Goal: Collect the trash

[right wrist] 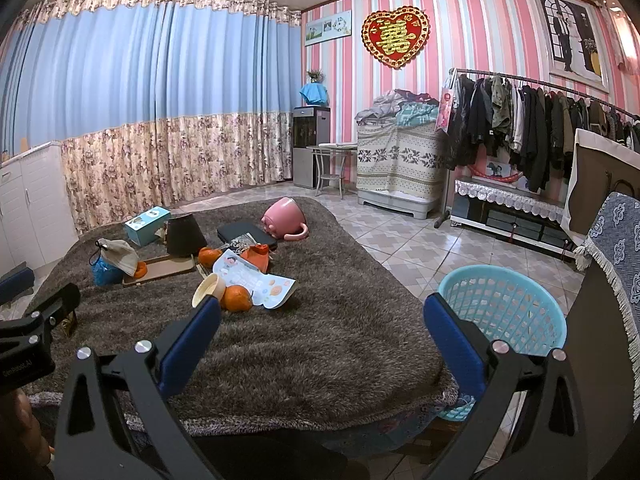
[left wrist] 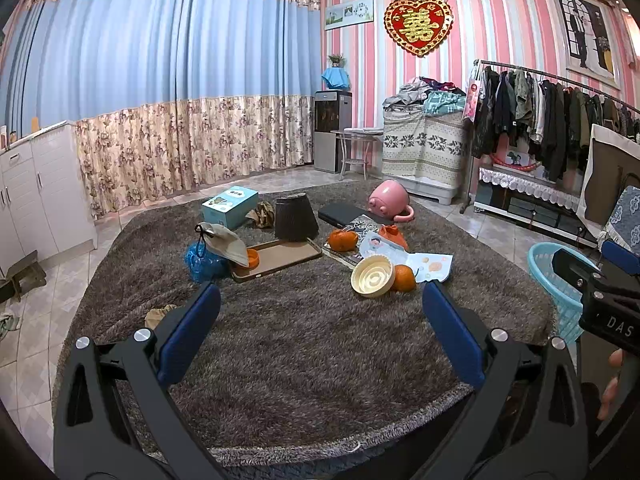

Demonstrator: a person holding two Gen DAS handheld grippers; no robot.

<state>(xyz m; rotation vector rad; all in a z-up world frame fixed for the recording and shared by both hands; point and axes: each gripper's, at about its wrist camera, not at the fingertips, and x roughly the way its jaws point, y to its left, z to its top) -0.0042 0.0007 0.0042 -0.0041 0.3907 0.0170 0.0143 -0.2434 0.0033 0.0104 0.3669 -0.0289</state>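
Left claw (left wrist: 320, 328): fingers spread wide apart, holding nothing, hovering over bare grey rug (left wrist: 304, 352) in front of the clutter.
Right claw (right wrist: 320, 336): fingers also wide apart and empty, over the near right part of the rug, with the blue basket (right wrist: 516, 308) just beyond its right finger.
Basket: light blue, lattice-walled, standing upright on the tiled floor (right wrist: 400, 248) just beside the rug's right edge; nothing can be made out inside it.
Trash near the middle: a printed paper sheet (left wrist: 434, 266) lies flat on the rug, next to an orange (left wrist: 403, 278) and a cream round dish (left wrist: 372, 276) that leans on its side against the orange.
Trash at the left: a crumpled blue plastic bag (left wrist: 202, 264) sits under a beige cap (left wrist: 224, 242), touching the near-left corner of a brown tray (left wrist: 284, 258).
Small scrap: a tan crumpled piece (left wrist: 158, 316) lies by the left finger of the left claw.
Further back: a teal box (left wrist: 230, 206), a dark lampshade (left wrist: 296, 216), a second orange (left wrist: 343, 240) and a pink mug tipped on its side (left wrist: 388, 202).
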